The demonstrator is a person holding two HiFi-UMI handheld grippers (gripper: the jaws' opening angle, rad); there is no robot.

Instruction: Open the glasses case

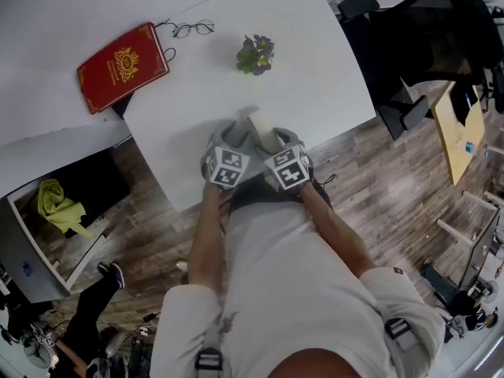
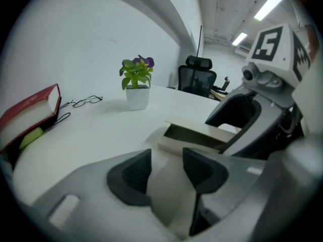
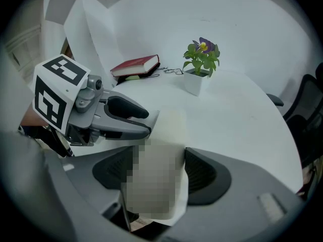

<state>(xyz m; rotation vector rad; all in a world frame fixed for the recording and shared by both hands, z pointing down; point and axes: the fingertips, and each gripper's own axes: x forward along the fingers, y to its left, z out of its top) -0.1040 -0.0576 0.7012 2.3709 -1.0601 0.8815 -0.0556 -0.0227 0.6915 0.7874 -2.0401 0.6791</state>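
Left gripper (image 2: 166,174) and right gripper (image 3: 159,174) are each closed on the glasses case (image 2: 202,129) (its dark inside showing).

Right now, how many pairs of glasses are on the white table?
1. The pair of glasses lies just right of the red book in the head view. The glasses case may hide another; its inside cannot be seen.

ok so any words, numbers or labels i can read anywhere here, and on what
No text can be read.
Red book: gold crest on the cover; any lettering is too small to read.
Marker cube: black-and-white square patterns, no letters.
Glasses case: plain, no print visible.
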